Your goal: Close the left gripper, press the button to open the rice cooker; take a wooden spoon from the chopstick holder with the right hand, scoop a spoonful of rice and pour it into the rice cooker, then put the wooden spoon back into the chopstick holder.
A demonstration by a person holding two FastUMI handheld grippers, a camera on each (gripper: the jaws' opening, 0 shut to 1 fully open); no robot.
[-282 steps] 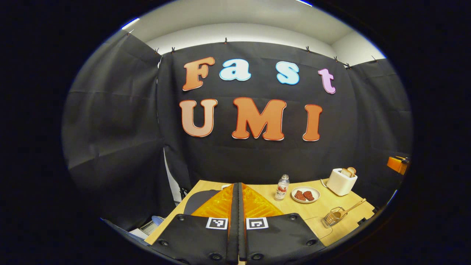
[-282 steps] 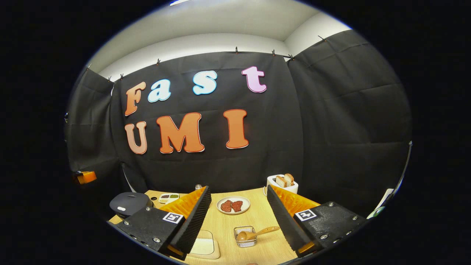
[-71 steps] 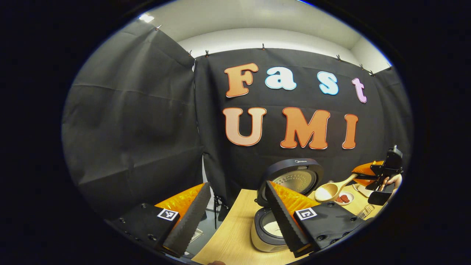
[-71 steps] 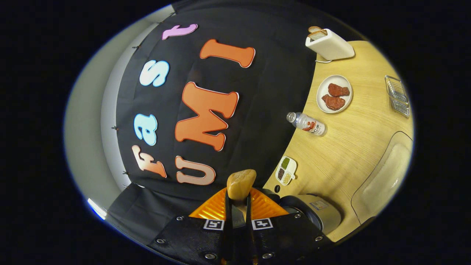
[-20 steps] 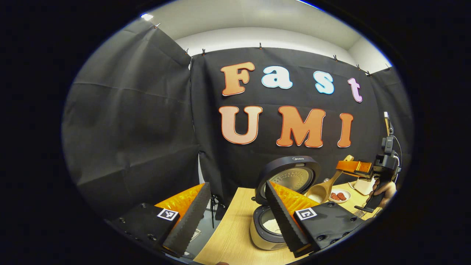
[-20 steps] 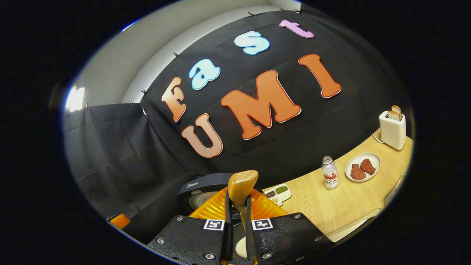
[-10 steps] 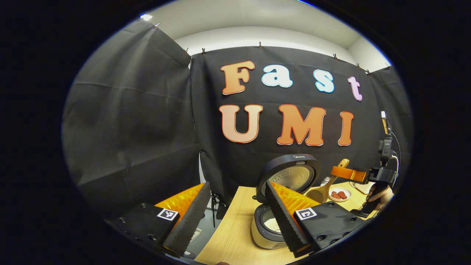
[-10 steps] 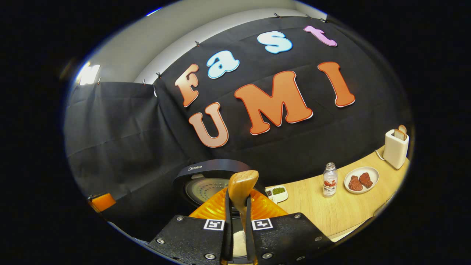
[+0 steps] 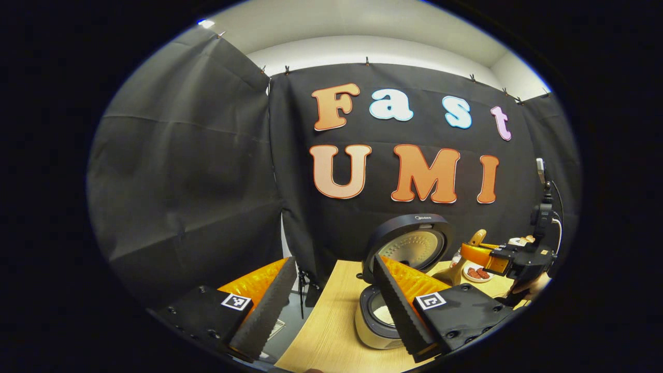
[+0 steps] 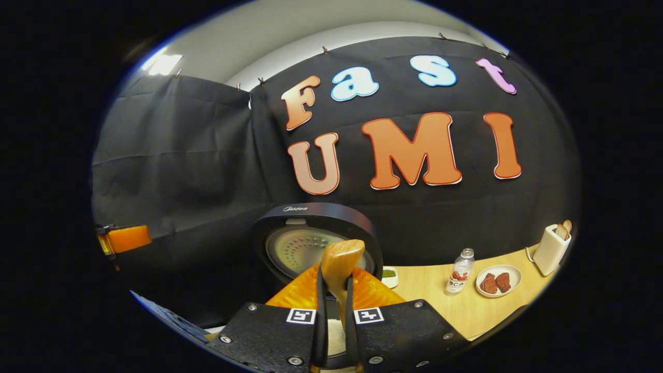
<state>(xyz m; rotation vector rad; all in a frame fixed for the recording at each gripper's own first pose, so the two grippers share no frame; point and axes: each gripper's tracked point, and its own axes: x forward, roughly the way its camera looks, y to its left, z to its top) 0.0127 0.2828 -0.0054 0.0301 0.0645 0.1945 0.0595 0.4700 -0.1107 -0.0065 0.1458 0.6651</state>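
The right tool is gripping the light, stiff wooden spoon by its handle above the open dark round rice cooker; the left tool is gaping empty.

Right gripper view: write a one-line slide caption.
Hand-held gripper clamps a light wooden spoon before the open dark round-lidded rice cooker.
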